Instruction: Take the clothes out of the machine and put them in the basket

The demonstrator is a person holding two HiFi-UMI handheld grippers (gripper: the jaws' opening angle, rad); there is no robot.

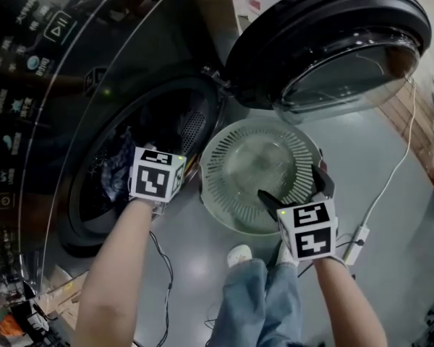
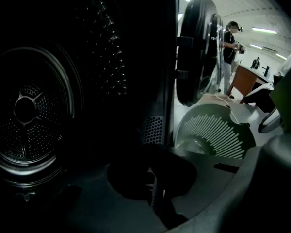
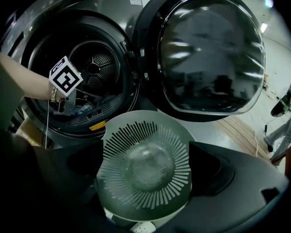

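Head view: dark clothes (image 1: 116,168) lie low inside the machine (image 1: 65,63). Your left tongs (image 2: 154,200) are pinched shut at its mouth; your right tongs (image 1: 296,189) gape empty outside it. The clothes look soft and floppy, so pinch a thick fold.

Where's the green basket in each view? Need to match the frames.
Head view: basket at centre, on the floor just below the open door.
Left gripper view: basket right of centre, under the door.
Right gripper view: basket at bottom centre, below the door.
Shared landmark: the open door.
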